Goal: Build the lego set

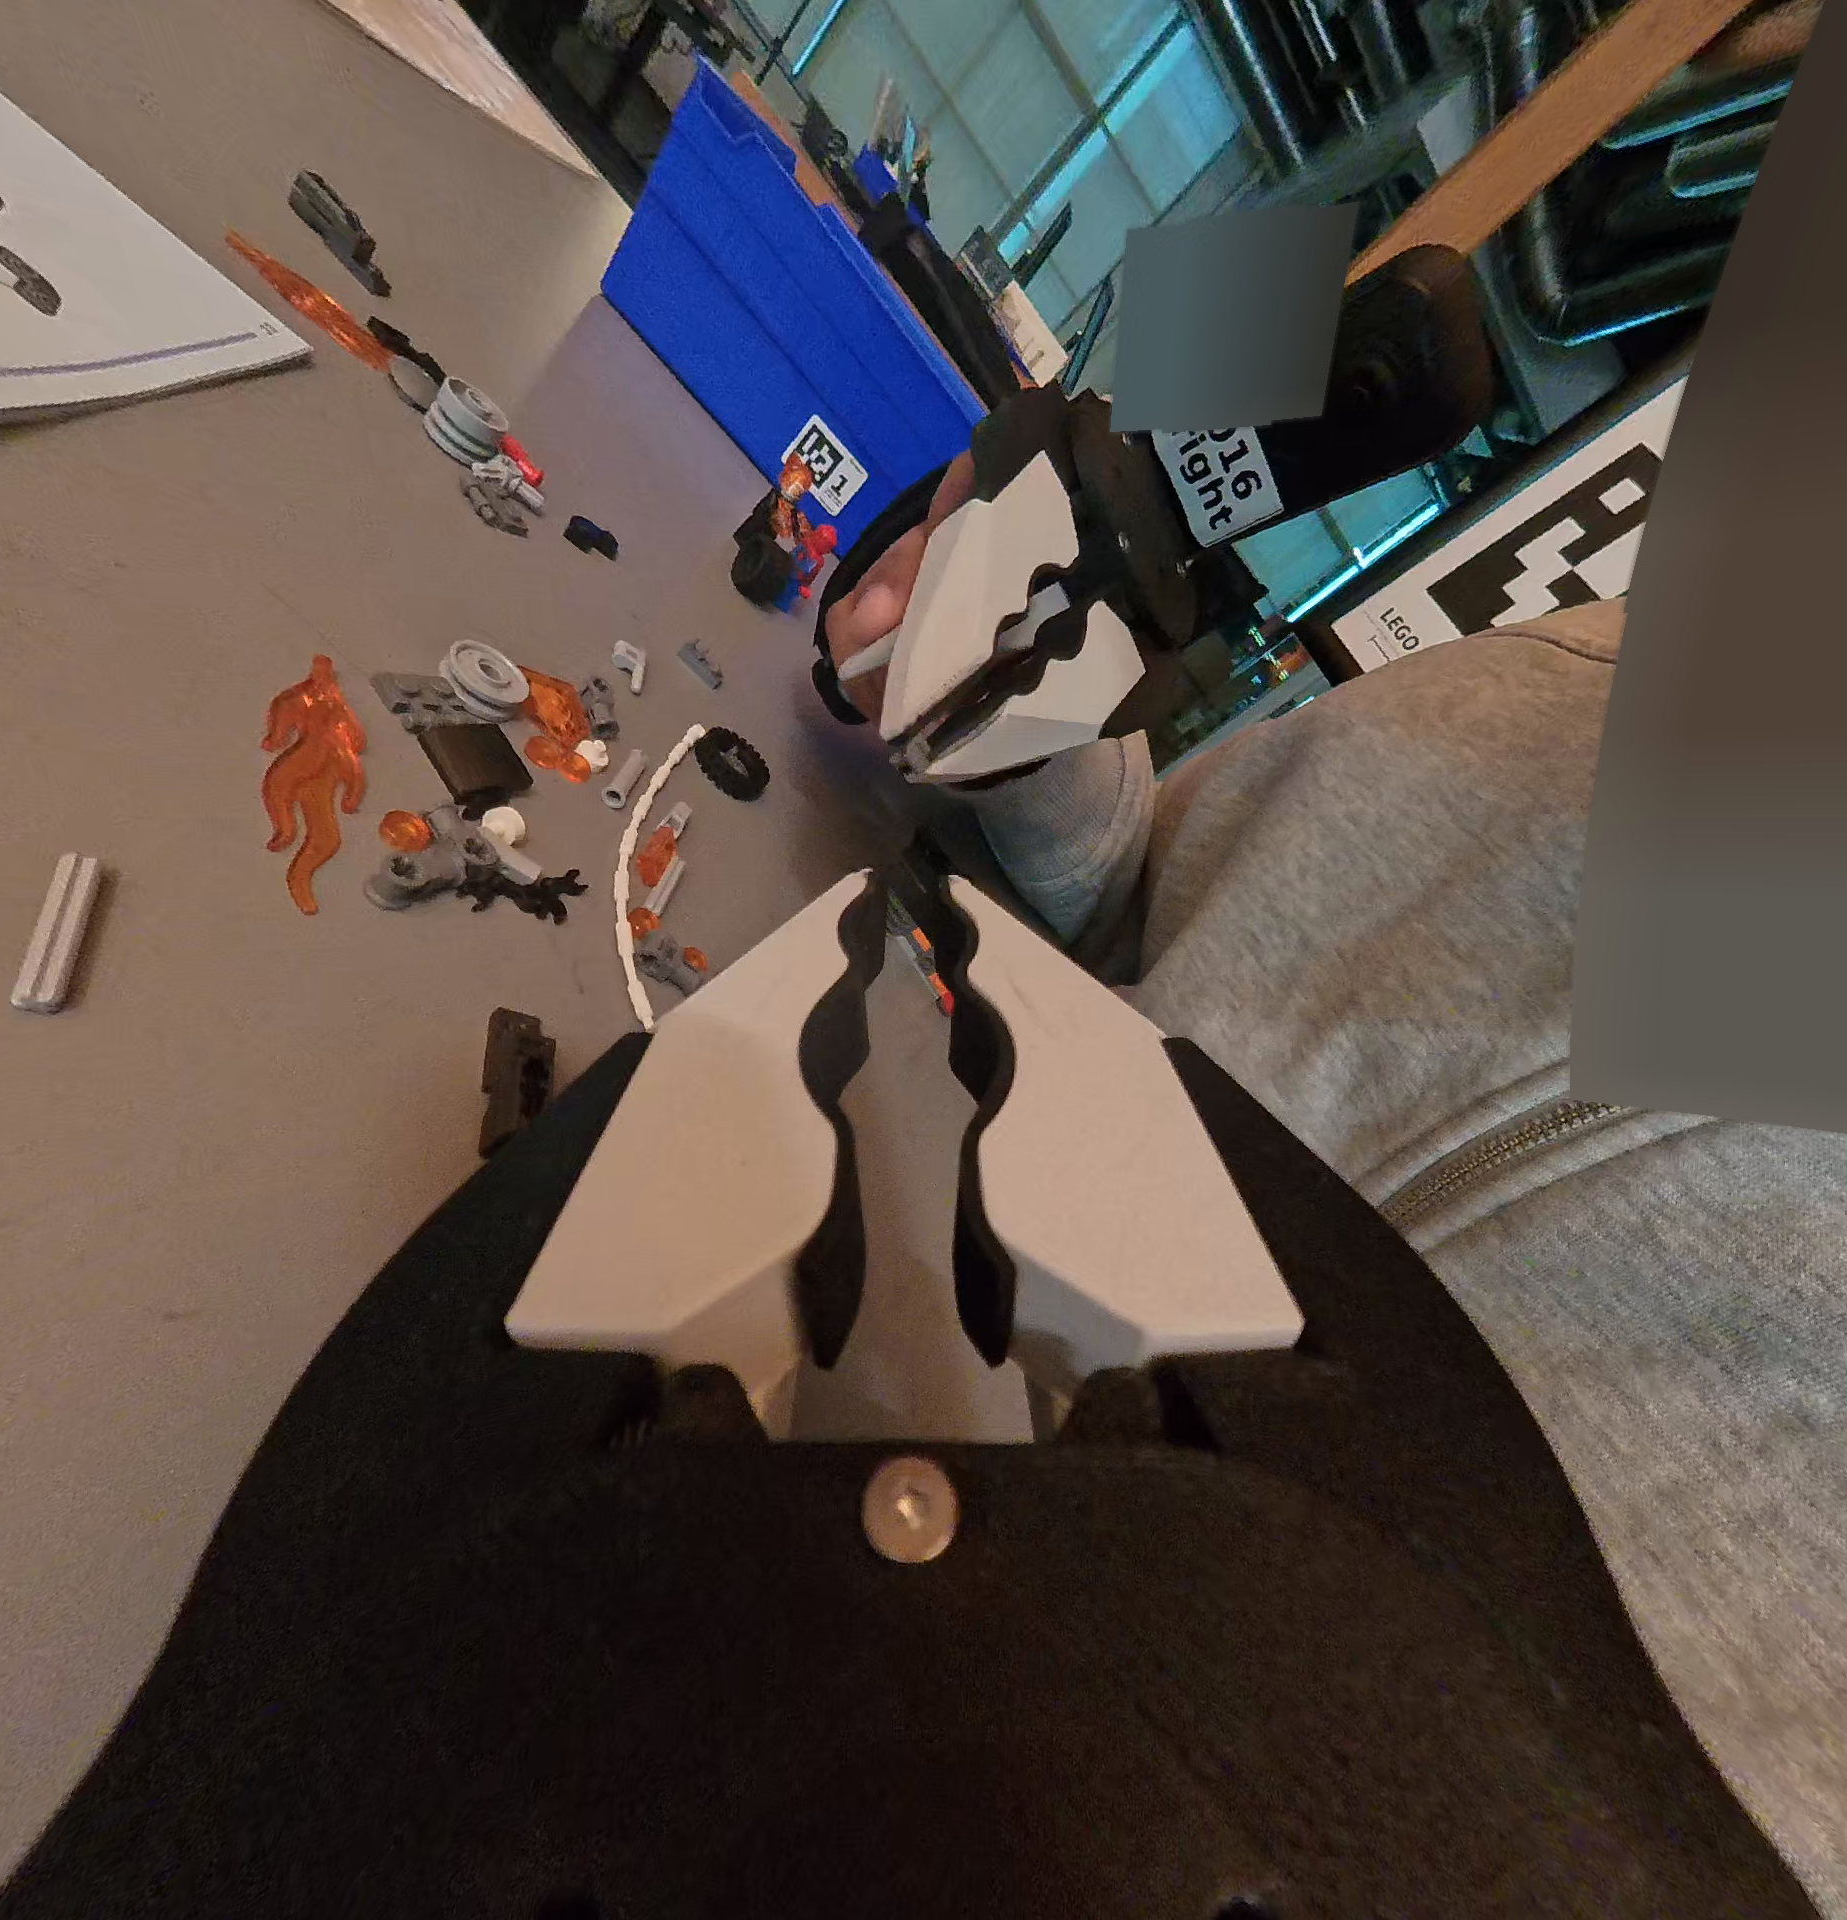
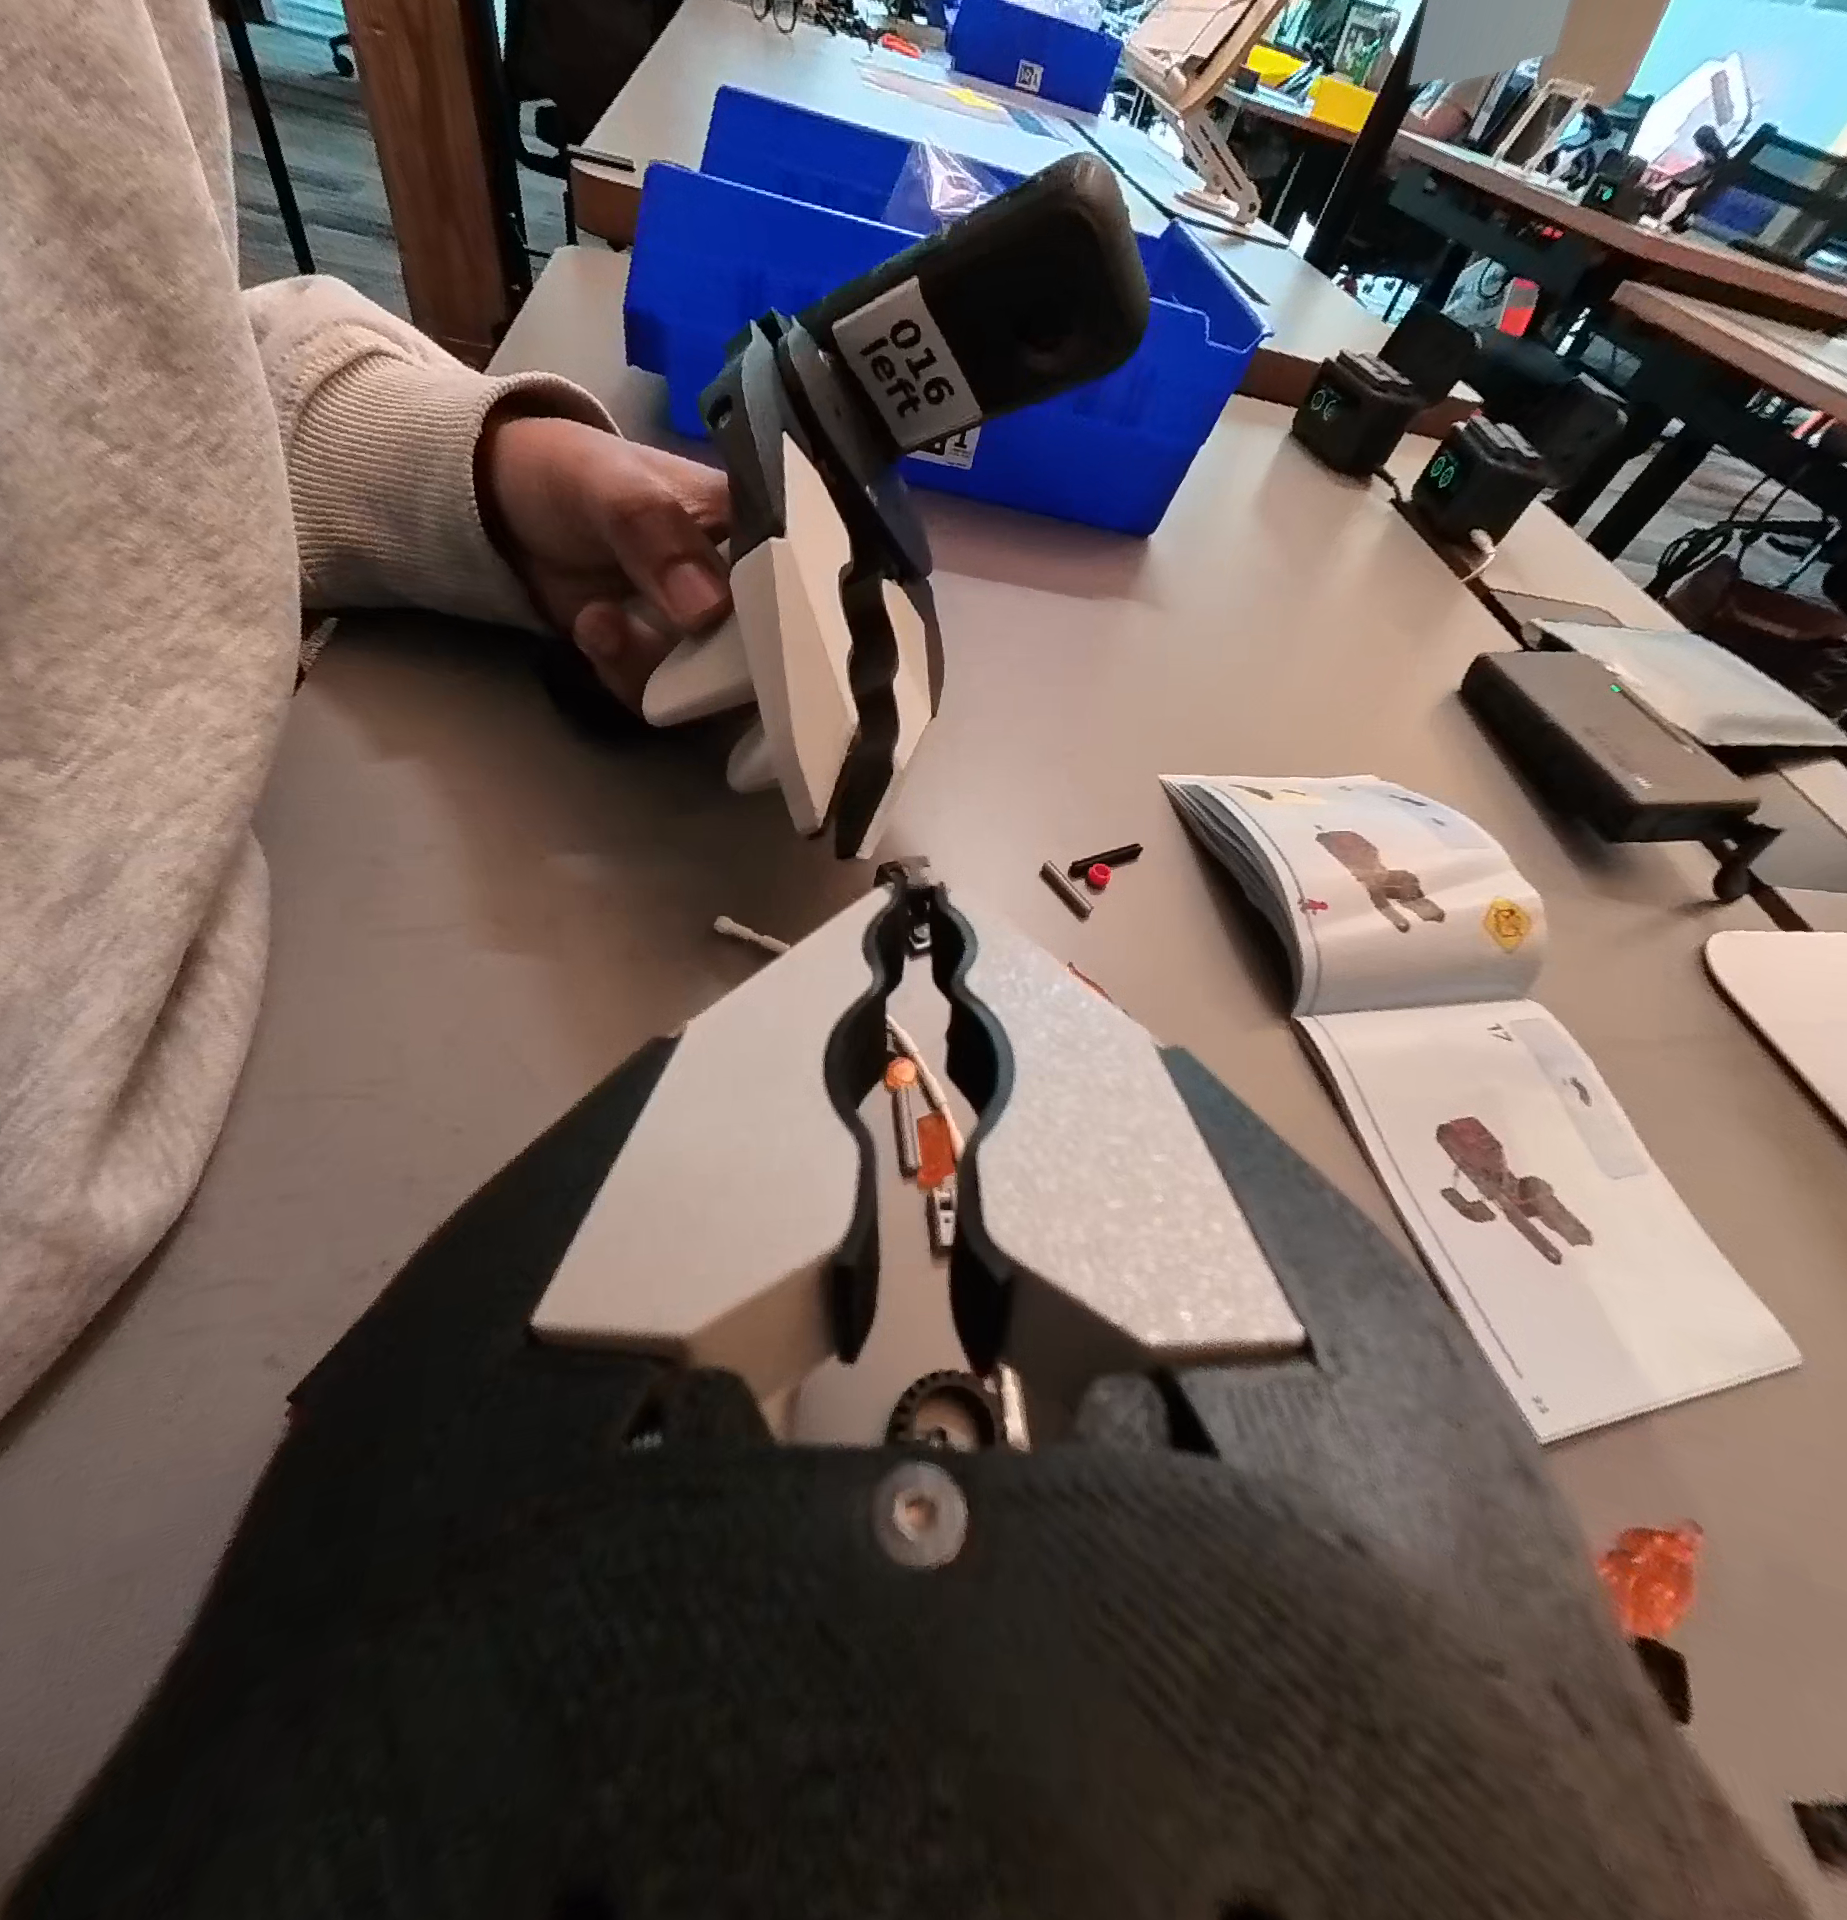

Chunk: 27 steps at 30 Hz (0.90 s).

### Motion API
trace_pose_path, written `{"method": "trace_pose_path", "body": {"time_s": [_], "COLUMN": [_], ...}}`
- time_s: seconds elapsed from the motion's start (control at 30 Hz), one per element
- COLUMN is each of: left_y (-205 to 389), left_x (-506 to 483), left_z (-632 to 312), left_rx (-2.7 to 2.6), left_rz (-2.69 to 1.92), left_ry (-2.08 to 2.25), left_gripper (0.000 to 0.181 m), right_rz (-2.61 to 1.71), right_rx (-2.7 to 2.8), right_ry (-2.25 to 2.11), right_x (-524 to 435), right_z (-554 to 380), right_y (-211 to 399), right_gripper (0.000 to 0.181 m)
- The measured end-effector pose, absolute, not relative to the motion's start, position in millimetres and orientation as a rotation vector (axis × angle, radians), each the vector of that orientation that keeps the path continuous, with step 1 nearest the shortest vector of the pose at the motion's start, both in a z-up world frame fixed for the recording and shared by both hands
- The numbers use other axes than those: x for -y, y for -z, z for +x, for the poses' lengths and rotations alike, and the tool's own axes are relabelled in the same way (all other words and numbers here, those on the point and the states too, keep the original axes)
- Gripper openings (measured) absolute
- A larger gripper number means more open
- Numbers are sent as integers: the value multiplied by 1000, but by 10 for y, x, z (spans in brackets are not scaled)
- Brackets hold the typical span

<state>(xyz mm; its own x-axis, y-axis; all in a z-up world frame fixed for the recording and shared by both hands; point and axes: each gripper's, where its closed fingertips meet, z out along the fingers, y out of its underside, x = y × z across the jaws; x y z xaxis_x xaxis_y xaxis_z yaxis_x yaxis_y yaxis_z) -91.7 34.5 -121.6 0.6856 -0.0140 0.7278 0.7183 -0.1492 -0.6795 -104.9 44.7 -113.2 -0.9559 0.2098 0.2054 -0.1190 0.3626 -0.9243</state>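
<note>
Our right gripper (image 2: 911, 883) is clamped on a small dark Lego piece (image 2: 914, 914) at its fingertips, at 12 o'clock in its own view. Our left gripper (image 2: 857, 831) hangs just above it, tips nearly together, though we cannot tell whether they hold anything. Loose parts (image 1: 483, 769) lie scattered at 9 o'clock in the left view; the booklet (image 2: 1470, 1091) sits at 3 o'clock of the right gripper. The pinch looks shallow, so pressing off-axis could pop the piece free onto the table (image 2: 483, 935).

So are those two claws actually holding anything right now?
The right gripper pinches a small dark piece at its tip. The left gripper looks empty.
</note>
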Motion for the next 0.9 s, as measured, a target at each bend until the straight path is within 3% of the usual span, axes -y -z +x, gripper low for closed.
{"method": "trace_pose_path", "body": {"time_s": [0.5,0.9], "left_y": [1201,1301], "left_x": [-322,52], "left_z": [-982,-1310], "left_rx": [589,630], "left_rz": [-1613,-1779], "left_ry": [625,221], "left_gripper": [5,14], "right_rz": [-140,-236], "right_rx": [2347,2461], "right_ry": [-1638,-1572], "right_x": [-454,-365], "right_z": [-1081,-1253], "right_y": [1087,1121], "right_gripper": [2,2]}}
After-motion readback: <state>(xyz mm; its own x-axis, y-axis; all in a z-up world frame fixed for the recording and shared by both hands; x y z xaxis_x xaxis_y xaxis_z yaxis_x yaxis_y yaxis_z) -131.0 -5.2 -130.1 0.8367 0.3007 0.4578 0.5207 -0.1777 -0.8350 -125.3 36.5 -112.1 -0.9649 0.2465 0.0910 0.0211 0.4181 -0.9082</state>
